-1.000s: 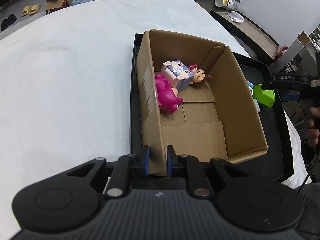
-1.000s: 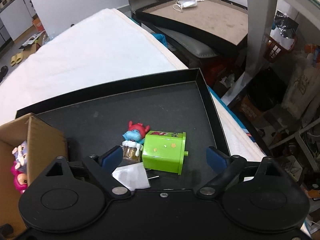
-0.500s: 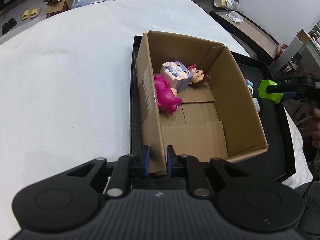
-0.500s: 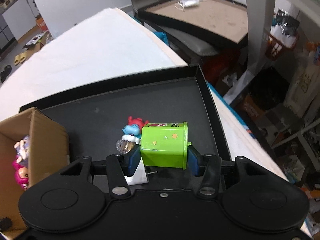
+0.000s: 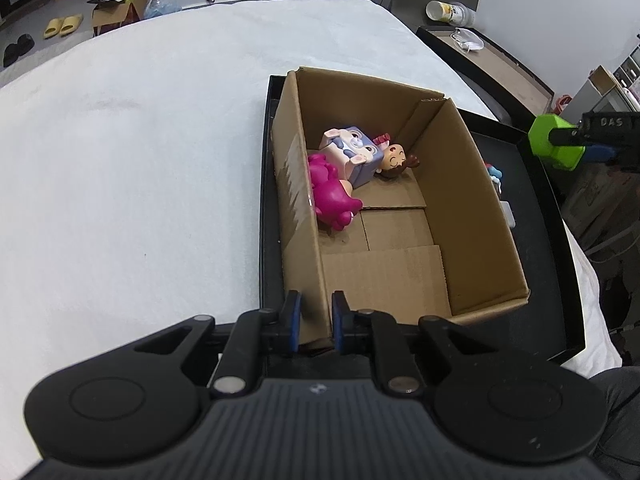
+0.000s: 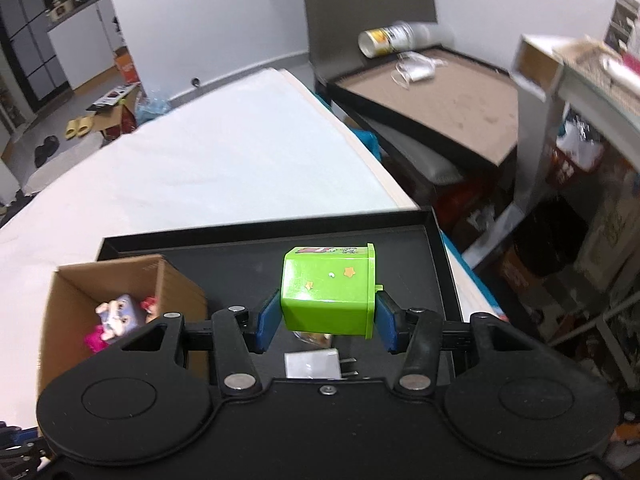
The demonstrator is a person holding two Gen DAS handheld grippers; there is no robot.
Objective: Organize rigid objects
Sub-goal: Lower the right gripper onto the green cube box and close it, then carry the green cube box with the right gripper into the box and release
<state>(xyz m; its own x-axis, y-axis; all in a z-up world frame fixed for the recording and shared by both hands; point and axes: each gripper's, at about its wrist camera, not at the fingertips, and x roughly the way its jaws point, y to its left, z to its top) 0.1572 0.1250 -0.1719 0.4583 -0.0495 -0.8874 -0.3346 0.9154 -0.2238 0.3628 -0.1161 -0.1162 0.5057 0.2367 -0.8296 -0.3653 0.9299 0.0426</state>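
Left gripper [image 5: 313,322]: jaws pinching the near wall of the cardboard box [image 5: 486,208] at its near left corner, blue pads flat against both faces of the corrugated board.

Right gripper [image 6: 327,322]: jaws clamped on the two opposite sides of a green plastic block [image 6: 329,290], which is held clear above the tray. The block is glossy, boxy with bevelled edges, has a projecting rim at its far end, small star stickers on the upper face and a printed label on the far face. In the left wrist view it appears at the far right, beyond the tray's right edge line.

Black tray [image 5: 554,264]: shallow, matt, straight raised rim; it sits on a white textured cloth over the bench [image 5: 132,168] and carries the box along its left edge.

Box contents, all against the far left corner: a magenta rounded figurine [image 5: 330,196] lying against the left wall, a lilac cube-shaped toy with a rabbit face [image 5: 352,152] touching it, and a small brown-haired doll head [image 5: 394,160] beside the cube. The box floor is plain overlapping flaps.

On the tray to the right of the box: a small blue-and-red figurine [image 5: 494,170], partly hidden by the box wall, and a white rectangular plug adapter [image 6: 312,364] with metal prongs, lying flat near the tray's near edge.
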